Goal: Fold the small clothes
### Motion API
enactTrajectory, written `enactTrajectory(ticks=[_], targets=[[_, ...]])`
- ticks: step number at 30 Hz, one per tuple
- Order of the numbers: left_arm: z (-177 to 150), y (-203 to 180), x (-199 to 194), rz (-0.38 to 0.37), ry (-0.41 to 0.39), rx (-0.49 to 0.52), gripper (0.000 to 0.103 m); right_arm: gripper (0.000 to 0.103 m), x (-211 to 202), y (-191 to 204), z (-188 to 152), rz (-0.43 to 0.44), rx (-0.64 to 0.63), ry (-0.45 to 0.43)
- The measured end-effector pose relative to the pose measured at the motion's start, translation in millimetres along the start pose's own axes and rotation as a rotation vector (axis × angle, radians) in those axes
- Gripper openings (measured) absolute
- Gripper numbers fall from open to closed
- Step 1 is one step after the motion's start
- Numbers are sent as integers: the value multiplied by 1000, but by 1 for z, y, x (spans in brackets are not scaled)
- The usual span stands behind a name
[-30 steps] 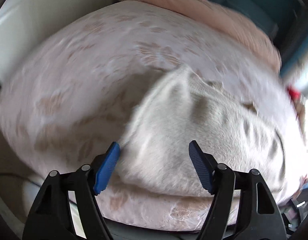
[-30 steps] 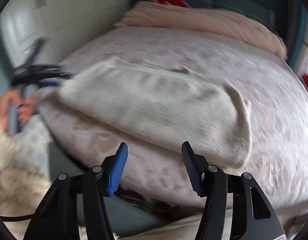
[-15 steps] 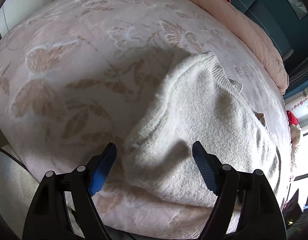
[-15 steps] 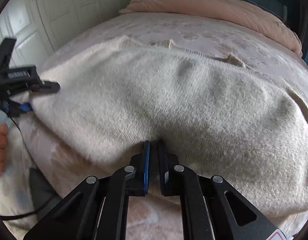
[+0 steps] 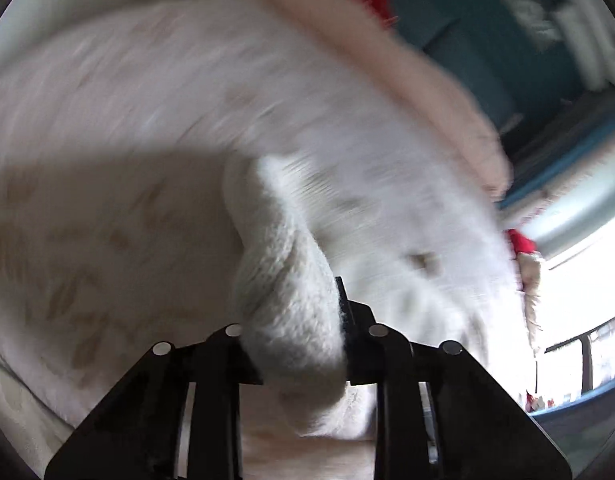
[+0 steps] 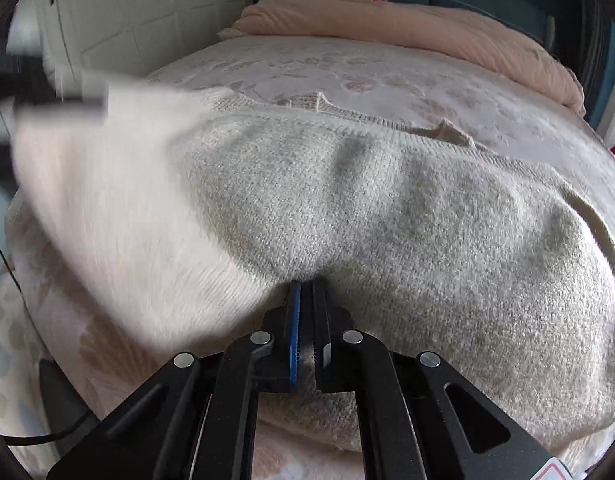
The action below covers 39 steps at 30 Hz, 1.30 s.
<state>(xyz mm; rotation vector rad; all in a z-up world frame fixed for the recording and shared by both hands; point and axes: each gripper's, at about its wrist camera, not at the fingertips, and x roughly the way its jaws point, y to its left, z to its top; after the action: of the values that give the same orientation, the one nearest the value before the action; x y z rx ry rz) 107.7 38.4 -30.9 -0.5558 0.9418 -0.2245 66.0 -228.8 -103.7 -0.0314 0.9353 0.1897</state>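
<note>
Pinching the cream sweater on the bed, both grippers (left just closed, right) hold bunched knit between their fingers.

sweater: cream knit | bedspread: pale pink, floral print | quilt: peach

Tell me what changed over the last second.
The left gripper, open around the sweater's end earlier, has just closed on a bunch of it and lifted that end. The right gripper came down and pinched the near edge. The sweater's far side and the bedspread stayed put.
</note>
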Motion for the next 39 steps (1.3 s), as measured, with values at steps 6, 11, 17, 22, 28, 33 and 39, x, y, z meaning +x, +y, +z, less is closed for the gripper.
enactTrajectory(ticks=[6, 11, 17, 22, 28, 33, 39], targets=[[-5, -103, -22, -116, 12, 184, 19, 3, -7, -3, -13, 18, 15, -72], [-41, -182, -5, -154, 84, 364, 18, 2, -12, -17, -19, 85, 77, -116], [-83, -238, 36, -140, 194, 481, 18, 5, -40, -38, -25, 137, 166, -94], [-120, -266, 62, -124, 322, 537, 20, 11, -66, -62, -57, 88, 232, 155], [-109, -266, 45, -227, 340, 461, 43, 28, -132, -137, -111, 219, 563, 160], [-88, -239, 20, -108, 211, 457, 74, 66, -170, -199, -95, 276, 733, -21], [-78, -165, 11, 73, 195, 364, 74, 78, -137, -216, -42, 402, 770, -22]])
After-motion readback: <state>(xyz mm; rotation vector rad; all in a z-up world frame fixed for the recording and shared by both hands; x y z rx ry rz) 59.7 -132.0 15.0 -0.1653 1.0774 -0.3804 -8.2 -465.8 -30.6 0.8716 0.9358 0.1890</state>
